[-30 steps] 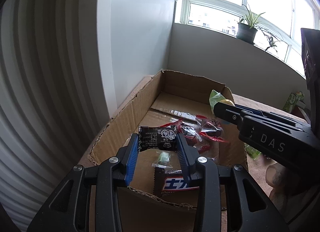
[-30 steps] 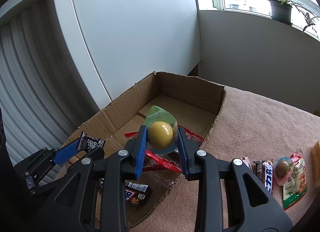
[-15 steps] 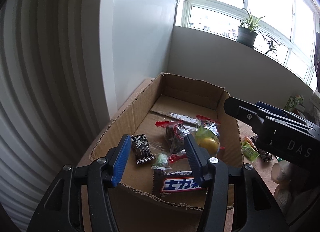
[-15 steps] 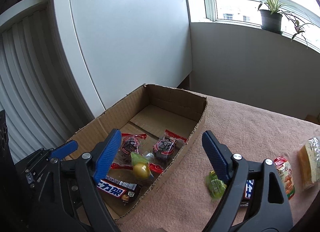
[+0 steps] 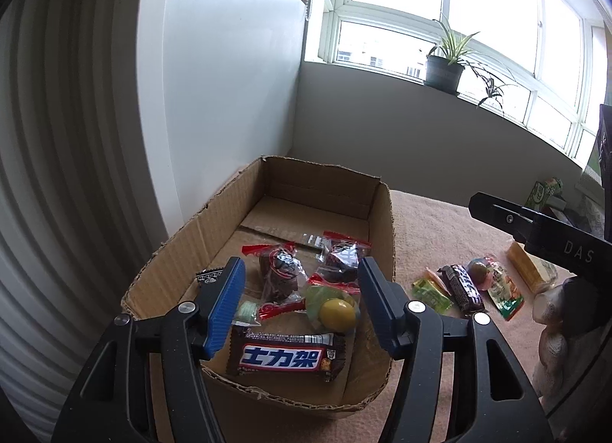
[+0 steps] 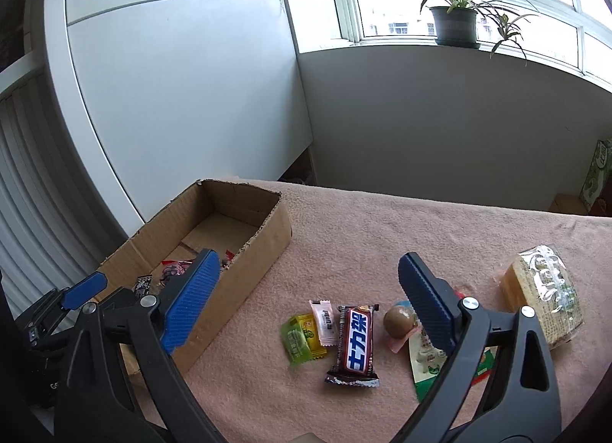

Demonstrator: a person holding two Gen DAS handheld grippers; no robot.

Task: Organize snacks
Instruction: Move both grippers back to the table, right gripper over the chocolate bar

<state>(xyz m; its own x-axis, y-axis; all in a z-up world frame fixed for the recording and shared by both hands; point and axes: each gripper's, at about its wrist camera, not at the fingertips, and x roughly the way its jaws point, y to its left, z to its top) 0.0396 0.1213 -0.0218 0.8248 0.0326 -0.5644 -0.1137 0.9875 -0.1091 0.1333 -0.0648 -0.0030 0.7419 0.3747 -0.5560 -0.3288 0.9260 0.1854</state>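
A cardboard box (image 5: 385, 229) (image 6: 267, 236) sits on the pink cloth at the left. Inside lie a chocolate bar (image 5: 285, 357), a yellow ball snack in a green wrapper (image 5: 336, 313), two red-wrapped dark cakes (image 5: 281, 275) and a small black packet (image 5: 209, 275). My left gripper (image 5: 300, 307) is open and empty above the box's near end. My right gripper (image 6: 310, 303) is open and empty above loose snacks on the cloth: a chocolate bar (image 6: 355, 343), a green candy (image 6: 300, 338), a pink candy (image 6: 325, 322) and a brown ball snack (image 6: 399, 322).
A yellow wrapped cake (image 6: 543, 305) and a green-and-red pouch (image 6: 426, 362) lie at the right on the cloth. A white cabinet (image 6: 183, 99) stands behind the box. A potted plant (image 6: 455, 18) is on the windowsill. A green carton (image 6: 596, 175) stands far right.
Both grippers opened and dropped their snacks into the box: the left its black packet, the right its yellow ball snack. Both then drew back, the right swinging rightward over the loose snacks.
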